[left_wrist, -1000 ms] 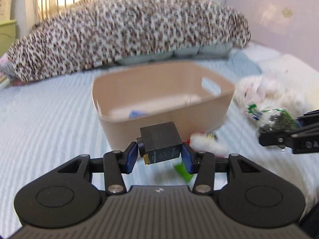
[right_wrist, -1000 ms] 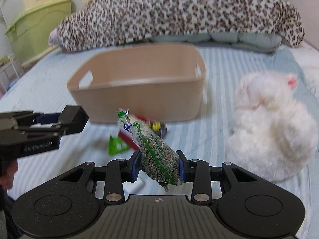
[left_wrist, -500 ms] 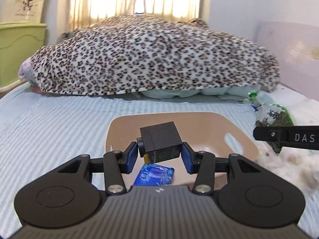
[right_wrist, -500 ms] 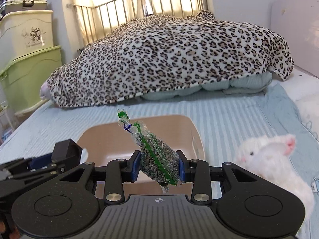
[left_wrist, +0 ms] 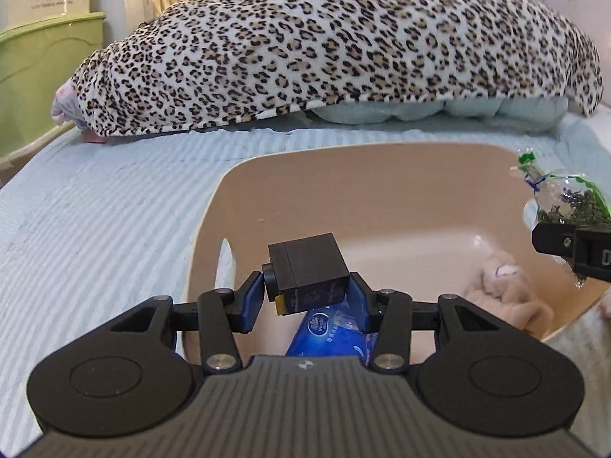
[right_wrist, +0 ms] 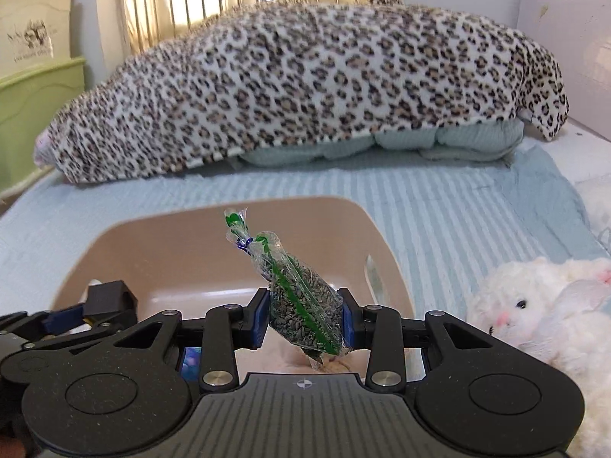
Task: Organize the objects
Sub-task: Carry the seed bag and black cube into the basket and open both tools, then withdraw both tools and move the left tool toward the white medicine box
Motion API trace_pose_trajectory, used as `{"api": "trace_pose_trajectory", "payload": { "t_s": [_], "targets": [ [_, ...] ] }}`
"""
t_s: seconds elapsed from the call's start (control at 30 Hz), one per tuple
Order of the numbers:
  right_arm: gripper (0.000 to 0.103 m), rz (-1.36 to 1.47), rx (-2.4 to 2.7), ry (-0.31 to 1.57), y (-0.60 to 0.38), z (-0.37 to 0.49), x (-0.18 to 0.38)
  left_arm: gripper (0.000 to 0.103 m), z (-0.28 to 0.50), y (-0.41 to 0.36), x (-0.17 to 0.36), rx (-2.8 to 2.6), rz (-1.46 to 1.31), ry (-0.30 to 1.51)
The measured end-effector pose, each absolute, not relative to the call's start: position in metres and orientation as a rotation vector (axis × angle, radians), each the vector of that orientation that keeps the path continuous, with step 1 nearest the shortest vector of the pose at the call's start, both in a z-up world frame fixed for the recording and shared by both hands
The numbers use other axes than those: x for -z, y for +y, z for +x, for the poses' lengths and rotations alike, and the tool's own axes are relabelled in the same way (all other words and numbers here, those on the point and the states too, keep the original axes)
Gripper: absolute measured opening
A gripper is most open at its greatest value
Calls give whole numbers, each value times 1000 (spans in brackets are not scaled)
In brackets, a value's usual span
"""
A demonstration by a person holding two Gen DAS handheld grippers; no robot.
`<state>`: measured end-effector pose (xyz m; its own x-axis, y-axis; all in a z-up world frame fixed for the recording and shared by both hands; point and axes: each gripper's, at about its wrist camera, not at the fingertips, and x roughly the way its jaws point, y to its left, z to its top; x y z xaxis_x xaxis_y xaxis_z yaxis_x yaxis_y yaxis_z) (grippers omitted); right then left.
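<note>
Left gripper [left_wrist: 306, 294] is clamped on one black box [left_wrist: 307, 273], held over the beige bin [left_wrist: 214, 213]; the yellow underside of the box is only partly seen. Right gripper [right_wrist: 304, 318] is clamped on one clear bag of dark seeds [right_wrist: 301, 297], also above the bin, tied neck tilted up and to the left.

Hidden or cut off:
- Blue tissue pack [left_wrist: 328, 332] in the bin – lower half is covered by the left gripper body, label print only partly legible.
- Small beige plush [left_wrist: 504, 294] in the bin – shape is hard to make out, partly blocked by the right gripper.
- White plush rabbit [right_wrist: 534, 305] on the striped blue bedspread [right_wrist: 477, 206], just beside the bin – cut by the frame edge.

Counted: one bin, two items inside it, two items held, one rabbit outside. One leopard blanket [right_wrist: 305, 87] is heaped behind.
</note>
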<state>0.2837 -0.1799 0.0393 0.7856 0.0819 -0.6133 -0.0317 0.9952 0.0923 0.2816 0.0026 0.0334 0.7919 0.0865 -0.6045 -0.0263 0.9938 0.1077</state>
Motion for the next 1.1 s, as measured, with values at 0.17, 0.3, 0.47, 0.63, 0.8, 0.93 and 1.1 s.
{"api": "trace_pose_trajectory", "payload": {
  "t_s": [0.17, 0.3, 0.47, 0.63, 0.8, 0.93, 1.1],
  "targets": [
    [35, 61, -53, 732, -177, 294, -21, 50, 277, 1, -32, -43, 115, 664],
    [54, 59, -47, 731, -179, 289, -22, 71, 272, 7, -44, -69, 84, 655],
    [79, 87, -46, 694, -189, 271, -38, 82, 257, 9, -60, -58, 54, 670],
    [87, 70, -65, 695, -199, 246, -55, 92, 230, 4, -81, -39, 71, 656],
    [89, 41, -82, 686, -209, 212, -72, 94, 201, 0, -90, -11, 40, 654],
    [89, -27, -89, 687, -212, 186, -79, 95, 175, -10, -84, -12, 57, 669],
    [89, -57, -107, 703, -217, 156, -78, 95, 155, -20, -67, -5, 64, 722]
  ]
}}
